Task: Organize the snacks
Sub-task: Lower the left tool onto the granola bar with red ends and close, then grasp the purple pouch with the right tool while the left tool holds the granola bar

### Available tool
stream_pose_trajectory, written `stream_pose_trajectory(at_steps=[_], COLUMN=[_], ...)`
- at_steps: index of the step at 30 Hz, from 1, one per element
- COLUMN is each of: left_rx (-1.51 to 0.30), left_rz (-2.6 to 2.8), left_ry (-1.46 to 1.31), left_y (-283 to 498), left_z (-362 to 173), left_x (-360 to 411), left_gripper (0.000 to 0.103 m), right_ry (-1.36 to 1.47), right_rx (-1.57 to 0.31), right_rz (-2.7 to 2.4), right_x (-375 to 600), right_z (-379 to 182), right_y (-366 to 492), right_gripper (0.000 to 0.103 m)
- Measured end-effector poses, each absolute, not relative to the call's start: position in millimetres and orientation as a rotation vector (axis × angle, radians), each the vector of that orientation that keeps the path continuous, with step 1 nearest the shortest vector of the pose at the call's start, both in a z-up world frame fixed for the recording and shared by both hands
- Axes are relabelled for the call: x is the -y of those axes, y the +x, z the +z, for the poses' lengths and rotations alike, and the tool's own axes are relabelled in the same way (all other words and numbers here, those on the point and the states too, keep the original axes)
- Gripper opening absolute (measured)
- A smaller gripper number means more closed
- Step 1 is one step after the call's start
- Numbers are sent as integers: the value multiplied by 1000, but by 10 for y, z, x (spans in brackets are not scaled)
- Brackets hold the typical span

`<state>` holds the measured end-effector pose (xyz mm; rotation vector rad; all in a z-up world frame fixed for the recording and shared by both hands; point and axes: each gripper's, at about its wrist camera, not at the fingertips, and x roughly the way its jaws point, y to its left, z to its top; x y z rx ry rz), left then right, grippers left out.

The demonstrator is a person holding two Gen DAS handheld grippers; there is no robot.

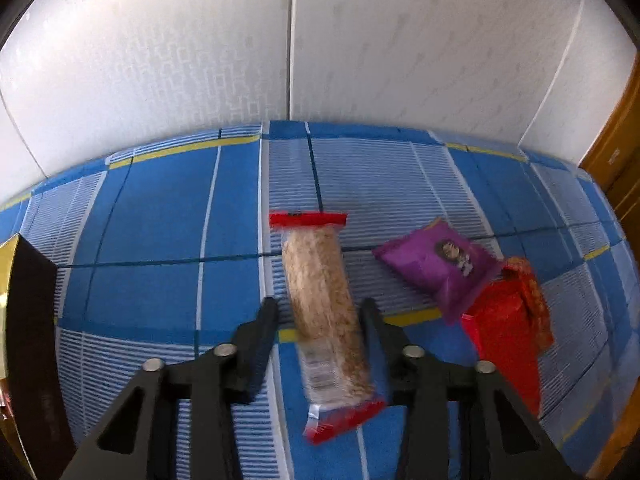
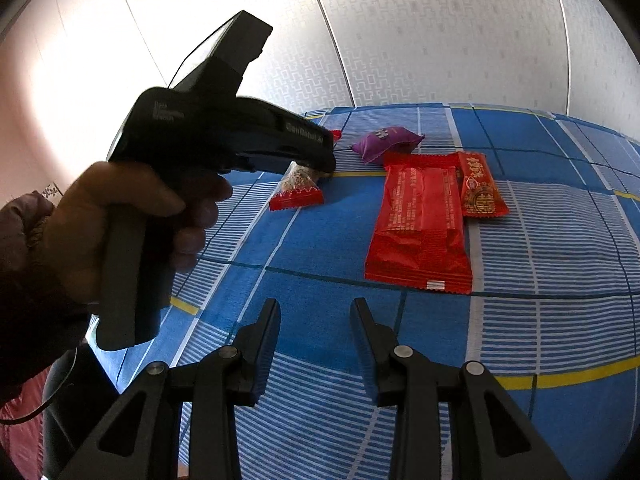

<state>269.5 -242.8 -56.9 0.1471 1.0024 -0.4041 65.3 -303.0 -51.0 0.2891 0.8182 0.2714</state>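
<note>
Straddling a clear-wrapped oat bar with red sealed ends [image 1: 326, 316], the black two-finger left gripper [image 1: 320, 312] has its fingers on either side of the wrapper; the log-free view is blurred there, and whether the pads press the packet cannot be told from the left wrist view, though the jaws stand at their narrowest. The bar lies lengthwise on a blue, white-striped checked cloth with yellow lines [image 1: 160, 220] that covers the whole work surface. Just beside it to the right rests a purple foil pouch [image 1: 436, 266], its corner overlapping a large red foil packet [image 1: 504, 328]. A dark box with a gold edge [image 1: 28, 340] stands at the cloth's left margin, leaving a broad open stretch of cloth between it and the bar. Pale patterned wall panels [image 1: 200, 60] close off the far edge. Seen from the right wrist view, a person's hand [image 2: 120, 208] grips the left tool's handle, while the right gripper [image 2: 316, 304] hovers with its jaws spread over bare cloth, nothing between them, near a smaller red and gold wrapper [image 2: 480, 184].
</note>
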Motion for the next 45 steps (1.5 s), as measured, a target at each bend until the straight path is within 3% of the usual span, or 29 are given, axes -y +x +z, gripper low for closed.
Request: stream_pose_trajectory(at_steps=[20, 35, 42, 45], left_rx=[-827, -719, -703, -705], left_rz=[-326, -371, -382, -386], left_ry=[205, 135, 124, 116], left_y=[1007, 933, 908, 919], left_z=[-631, -705, -715, -713], left_x=[1199, 983, 965, 961], left_gripper=[32, 35, 35, 35], right_ry=[223, 282, 185, 113], right_rx=[-800, -871, -846, -873], right_rz=[220, 223, 224, 218], right_x=[2895, 2996, 3100, 3112], right_z=[-485, -446, -31, 53], right_y=[619, 675, 1051, 1373], right_gripper=[37, 37, 37, 43])
